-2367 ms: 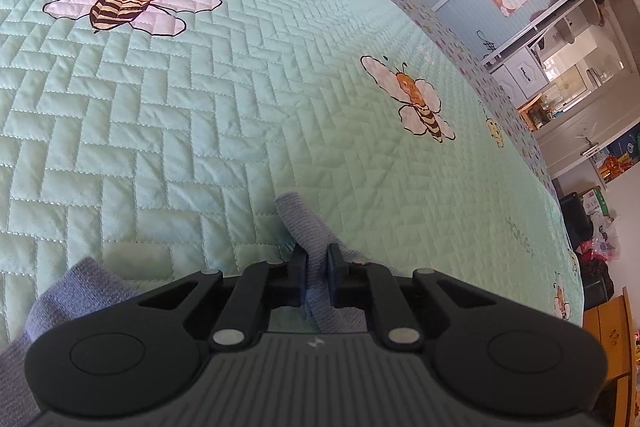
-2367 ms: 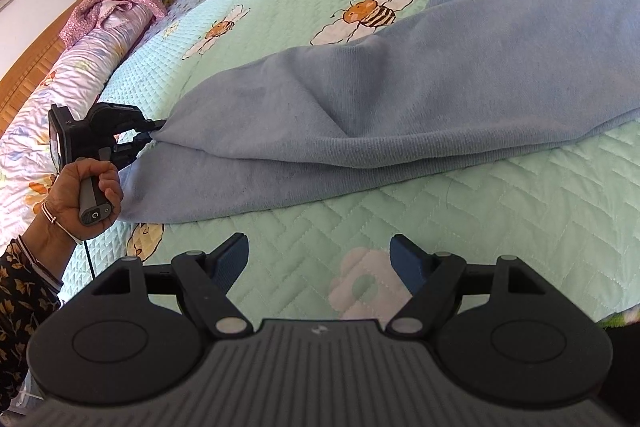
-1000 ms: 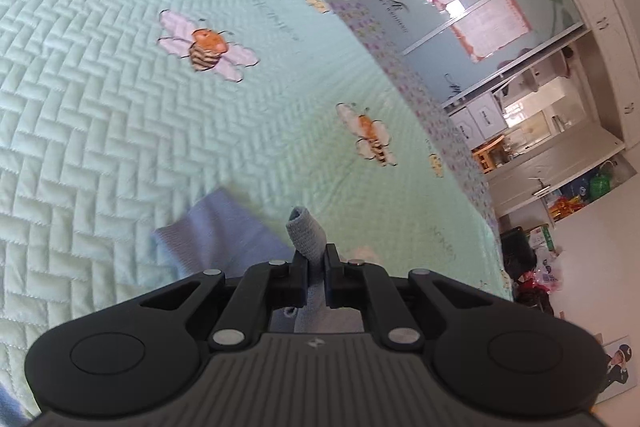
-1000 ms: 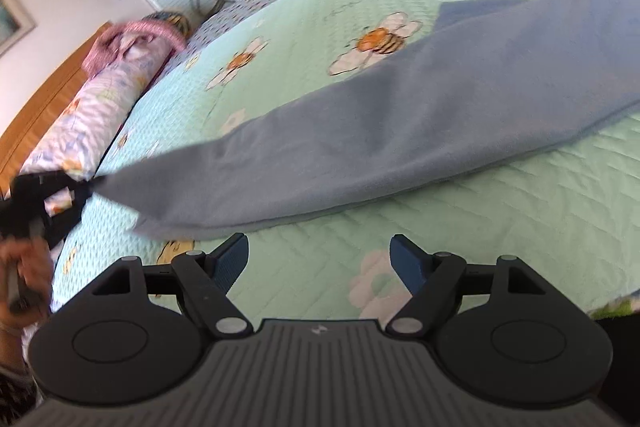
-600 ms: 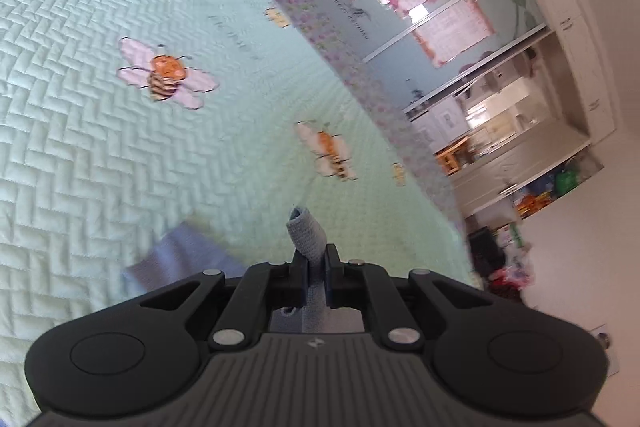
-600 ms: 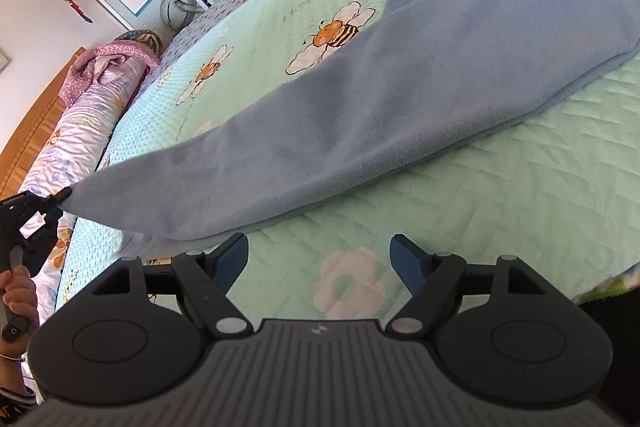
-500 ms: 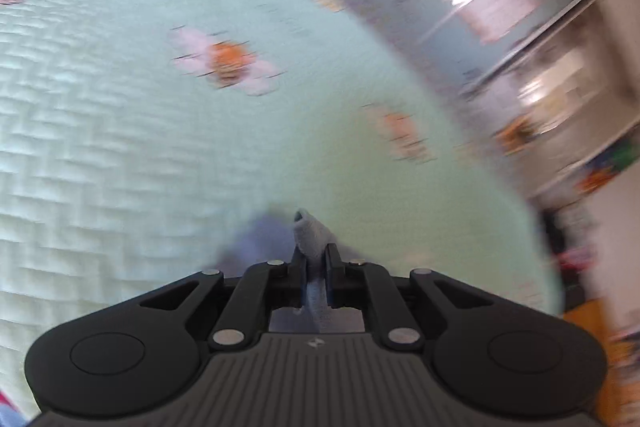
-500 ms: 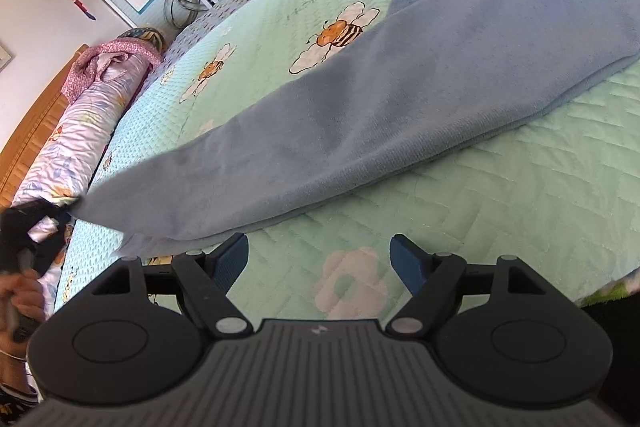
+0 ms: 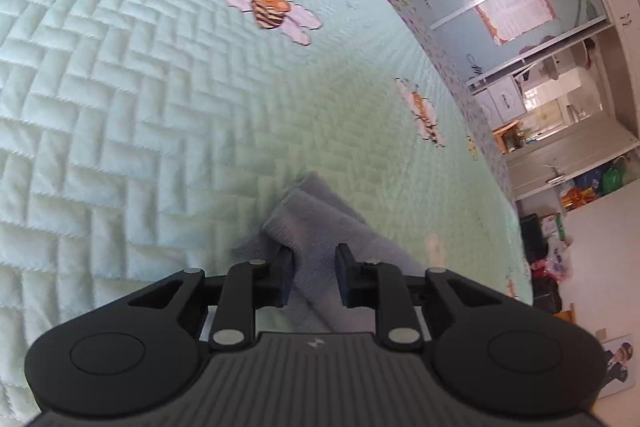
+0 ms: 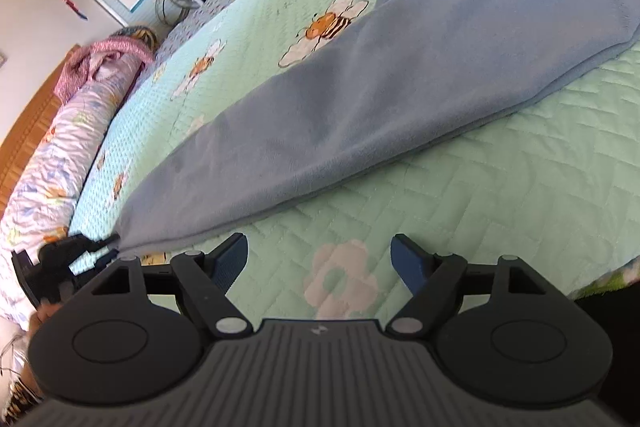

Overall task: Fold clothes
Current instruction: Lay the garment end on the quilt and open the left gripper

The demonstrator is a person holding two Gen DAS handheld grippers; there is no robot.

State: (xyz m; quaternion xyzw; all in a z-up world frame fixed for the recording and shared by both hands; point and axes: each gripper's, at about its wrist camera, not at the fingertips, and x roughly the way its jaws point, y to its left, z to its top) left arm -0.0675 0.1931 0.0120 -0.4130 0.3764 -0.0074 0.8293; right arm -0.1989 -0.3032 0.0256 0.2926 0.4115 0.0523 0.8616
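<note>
Between the parted fingers of the left gripper (image 9: 312, 277) sits a bunched corner of the blue garment (image 10: 400, 95); the jaws stand a little apart with the cloth loose in the gap, so they no longer pinch it, though the left pad looks to brush the fabric. Ahead of that gripper the corner lies crumpled on the green quilted bed (image 9: 140, 107). Out in front of the right gripper (image 10: 318, 259), whose jaws stand wide and hold nothing, the garment stretches long and narrow across the bed, lying in at least two layers, its far end off to the upper right and its near end tapering to the lower left, where the left gripper meets it.

Whether this long strip is a fold half made or one being laid out flat, the pictures do not settle.

Risks, as I judge them: the knit is soft and limp, so the freed corner may slump or curl under itself and spoil the edge. If the left gripper pulls back while a pad snags the cloth, it would drag the layers out of line. The right gripper hangs just short of the near edge; closing there would pinch quilt instead of garment.
</note>
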